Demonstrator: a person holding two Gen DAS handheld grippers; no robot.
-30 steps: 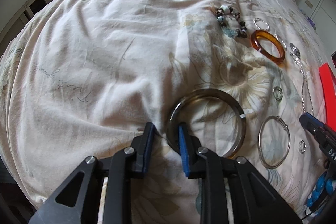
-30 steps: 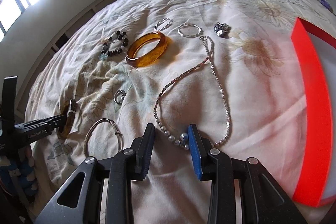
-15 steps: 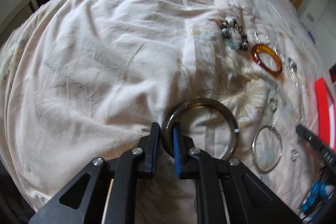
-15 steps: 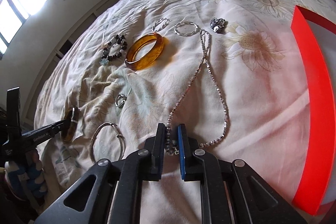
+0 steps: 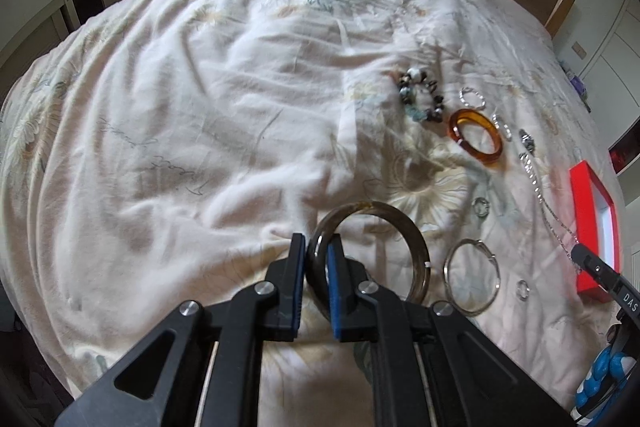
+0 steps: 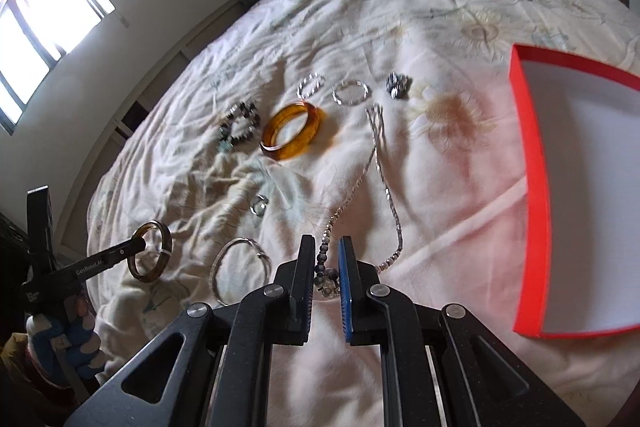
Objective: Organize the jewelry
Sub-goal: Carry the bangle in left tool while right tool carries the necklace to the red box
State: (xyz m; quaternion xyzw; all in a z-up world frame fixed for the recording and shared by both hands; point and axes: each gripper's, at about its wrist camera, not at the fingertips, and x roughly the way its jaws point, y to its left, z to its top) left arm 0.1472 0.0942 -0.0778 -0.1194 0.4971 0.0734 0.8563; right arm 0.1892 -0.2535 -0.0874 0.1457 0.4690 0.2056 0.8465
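My left gripper (image 5: 318, 247) has its jaws closing, with the pads pressing the rim of a dark brown bangle (image 5: 422, 251) that hangs just above the bedspread. The right wrist view shows that bangle (image 6: 170, 247) at the left gripper's (image 6: 138, 247) tip. My right gripper (image 6: 326, 247) is shut on the beaded end of a silver necklace (image 6: 384, 179); the chain trails back across the bed. An open red box (image 6: 532, 187) with a white inside lies to the right.
On the floral bedspread (image 6: 440, 27) lie an amber bangle (image 6: 296, 151), a dark bead bracelet (image 6: 248, 113), a silver bangle (image 6: 216, 267), two twisted silver hoops (image 6: 310, 85), a small ring (image 6: 259, 205) and a brooch (image 6: 396, 85). A hand in a blue glove (image 6: 64, 339) holds the left gripper.
Both grippers have closed and risen. The left one took hold of the dark bangle and lifted it off the bed. The right one closed on the necklace's beaded end and drew it up.
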